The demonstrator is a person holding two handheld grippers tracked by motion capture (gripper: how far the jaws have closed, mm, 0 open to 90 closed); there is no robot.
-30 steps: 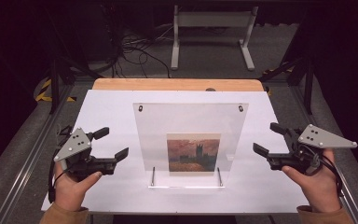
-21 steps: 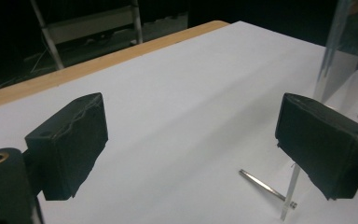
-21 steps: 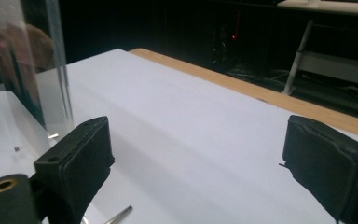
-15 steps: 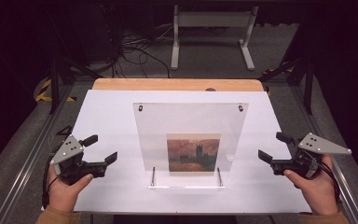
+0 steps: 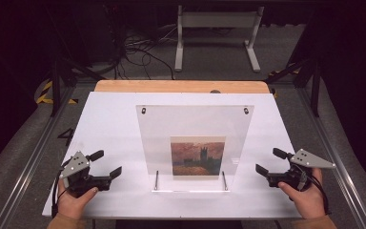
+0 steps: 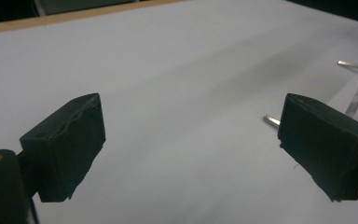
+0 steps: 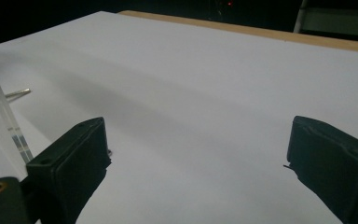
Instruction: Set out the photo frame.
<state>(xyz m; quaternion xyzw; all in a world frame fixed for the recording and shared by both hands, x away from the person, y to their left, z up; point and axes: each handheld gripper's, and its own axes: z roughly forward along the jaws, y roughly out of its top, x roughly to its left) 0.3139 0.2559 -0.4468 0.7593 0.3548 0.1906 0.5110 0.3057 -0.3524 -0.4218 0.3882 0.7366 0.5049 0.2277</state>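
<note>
Clear plastic stand (image 5: 194,138) upright mid-table (image 5: 109,124), small picture (image 5: 198,158) propped low in it, facing me. I hold left gripper (image 5: 106,164) and right gripper (image 5: 265,162) low, flanking it, well apart; right jaws just widened, both pairs spread, empty, likely so I can take both side edges.

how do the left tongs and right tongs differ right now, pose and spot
The left tongs sit at the left of the clear acrylic picture stand and point right toward it; the right tongs sit at its right and point left. The left tongs' grey three-cornered plate tilts steeply, the right tongs' plate lies flatter. Both are open, empty, low over the white table.
</note>
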